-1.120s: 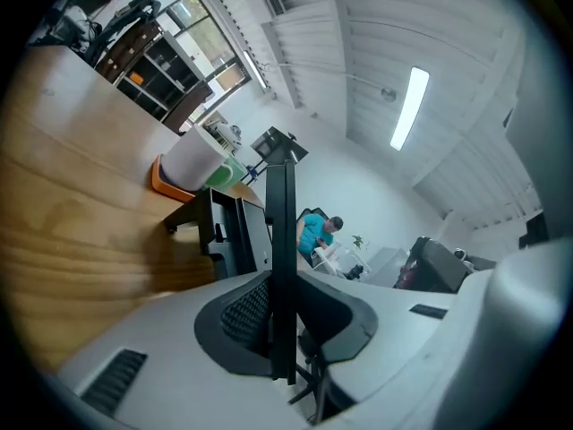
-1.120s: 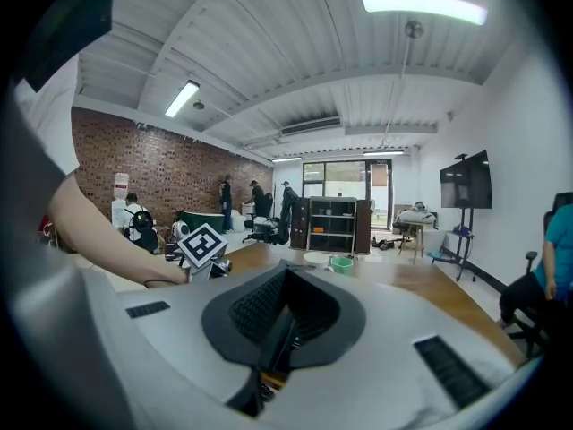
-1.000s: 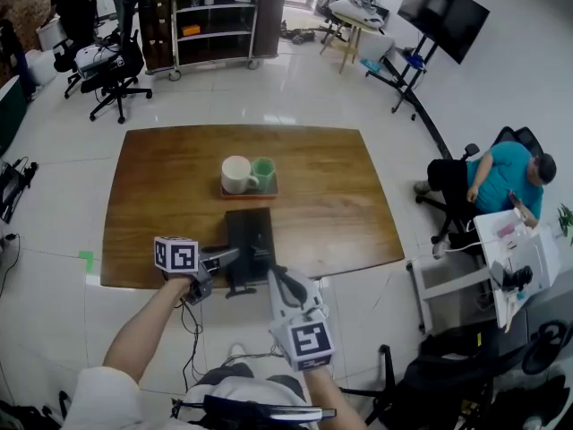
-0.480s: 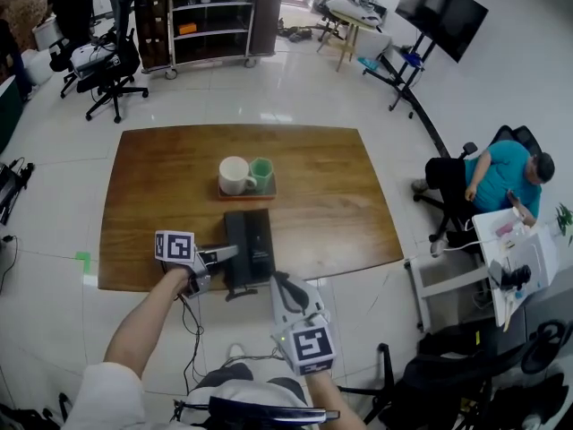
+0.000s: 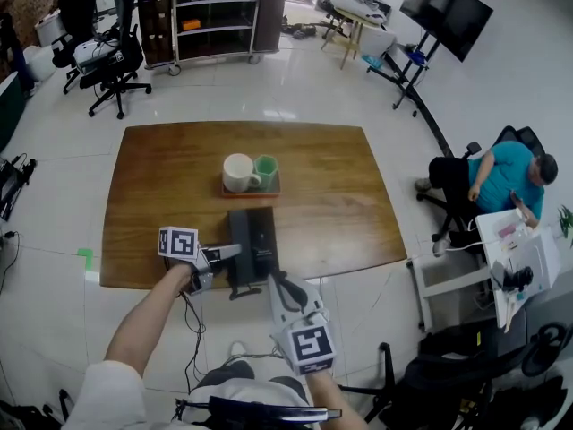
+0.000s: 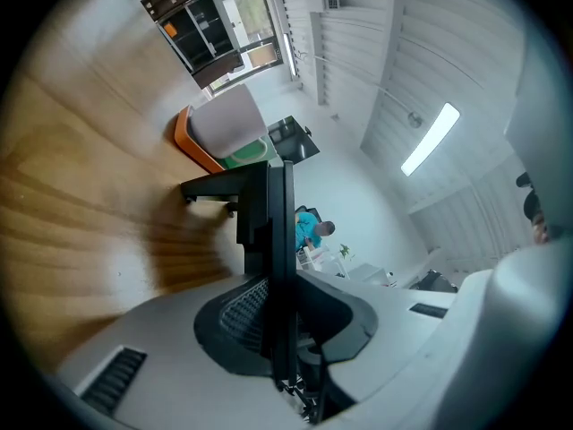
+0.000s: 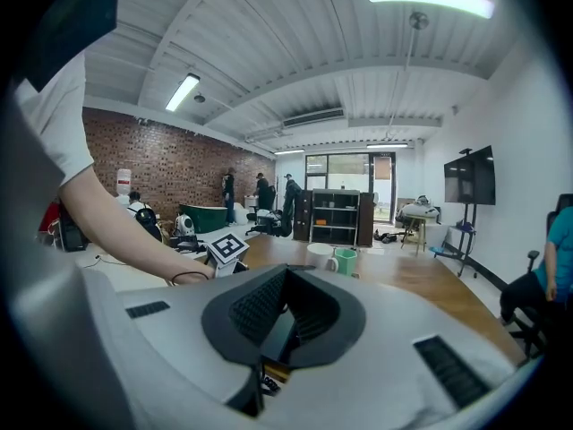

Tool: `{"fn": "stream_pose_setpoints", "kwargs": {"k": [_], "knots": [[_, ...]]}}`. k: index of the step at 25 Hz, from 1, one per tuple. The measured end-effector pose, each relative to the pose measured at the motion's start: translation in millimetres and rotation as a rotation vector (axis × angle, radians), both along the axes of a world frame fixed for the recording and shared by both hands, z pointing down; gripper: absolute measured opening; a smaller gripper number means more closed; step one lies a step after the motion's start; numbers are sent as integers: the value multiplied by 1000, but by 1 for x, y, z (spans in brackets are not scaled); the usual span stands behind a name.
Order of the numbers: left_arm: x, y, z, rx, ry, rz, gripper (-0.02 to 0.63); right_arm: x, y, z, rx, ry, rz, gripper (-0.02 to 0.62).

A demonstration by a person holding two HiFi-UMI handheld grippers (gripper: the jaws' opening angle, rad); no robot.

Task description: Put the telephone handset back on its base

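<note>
Moved: left gripper [image 5: 236,251] has swung slightly, sits at telephone's [image 5: 252,243] 9 o'clock.
Left jaws: pressed together.
Near edge: right gripper [image 5: 277,282] at 5 o'clock, jaws together.

No word, brand or number can be read anywhere. The only printed marks are black-and-white square patterns on the left cube [image 5: 177,243] and the right cube [image 5: 311,343]; they carry no letters or digits. The telephone [image 5: 252,245] on the worktop [image 5: 331,195] is too small to show any print.
</note>
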State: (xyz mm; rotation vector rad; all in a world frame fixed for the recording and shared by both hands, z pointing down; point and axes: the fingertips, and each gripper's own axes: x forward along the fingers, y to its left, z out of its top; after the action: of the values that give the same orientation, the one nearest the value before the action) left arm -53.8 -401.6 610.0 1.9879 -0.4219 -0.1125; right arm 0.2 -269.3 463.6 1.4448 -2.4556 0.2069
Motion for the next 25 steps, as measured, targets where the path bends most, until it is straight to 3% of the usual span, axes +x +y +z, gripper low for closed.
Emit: {"fn": "stream_pose_setpoints", "kwargs": {"k": [8,13,19,25], "knots": [[-2,2,-1,11,3,-23,75,3,4,3,-8,-4,5,5],[-2,3,-1,-49,85,-14,71,7,6,8,-8,27,-10,5],[-9,-3,7,-79,98,-19,71,6,3,7,-19,2,9,5],[-4,0,3,-36,103,-9,72,1,2,10,-25,-4,-3,5]]}}
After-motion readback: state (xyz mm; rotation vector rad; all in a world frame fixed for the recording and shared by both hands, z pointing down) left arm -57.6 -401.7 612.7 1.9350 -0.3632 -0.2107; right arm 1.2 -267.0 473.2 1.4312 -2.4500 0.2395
